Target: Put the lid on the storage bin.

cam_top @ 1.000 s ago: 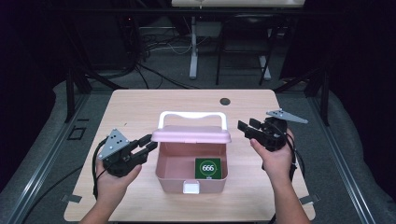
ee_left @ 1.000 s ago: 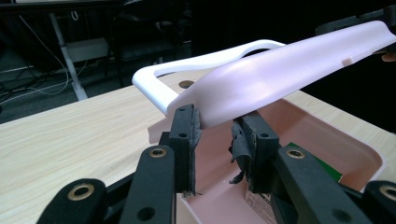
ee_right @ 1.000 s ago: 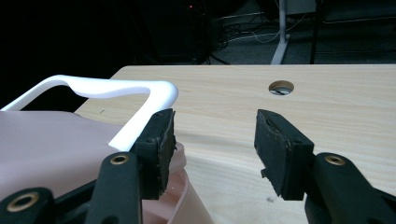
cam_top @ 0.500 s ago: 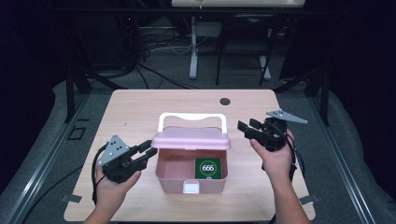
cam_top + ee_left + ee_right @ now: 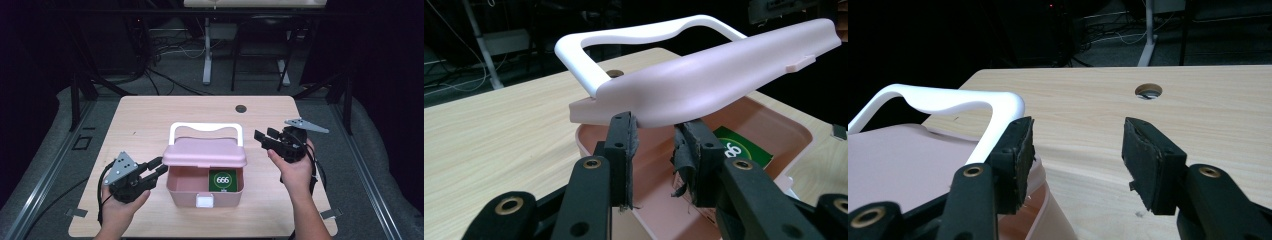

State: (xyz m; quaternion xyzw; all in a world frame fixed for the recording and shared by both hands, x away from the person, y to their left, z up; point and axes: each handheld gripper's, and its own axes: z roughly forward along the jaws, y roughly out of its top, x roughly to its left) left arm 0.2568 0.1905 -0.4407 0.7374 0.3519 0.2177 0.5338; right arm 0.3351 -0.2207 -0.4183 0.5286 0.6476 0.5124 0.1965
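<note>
A pink box (image 5: 179, 192) stands mid-table with its pink lid (image 5: 205, 151) half raised and a white handle (image 5: 205, 126) behind it. Inside lies a green card marked 666 (image 5: 223, 180). My left gripper (image 5: 160, 166) is at the box's left side, open. In the left gripper view its tips (image 5: 656, 137) sit just under the lid's (image 5: 704, 85) left edge, over the box's rim (image 5: 589, 140); whether they touch it I cannot tell. My right gripper (image 5: 263, 134) hovers open just right of the lid, holding nothing. In the right gripper view (image 5: 1075, 145) the handle (image 5: 948, 100) is by its left jaw.
A white latch (image 5: 204, 201) sits on the box's front wall. The wooden table (image 5: 150, 115) has a round cable hole (image 5: 241, 108) at the back right. A stand's legs (image 5: 207, 60) and cables lie on the dark floor beyond the far edge.
My left gripper has drawn back toward the person and a little lower. The lid's front edge has come down over the box. The right gripper has barely moved.
</note>
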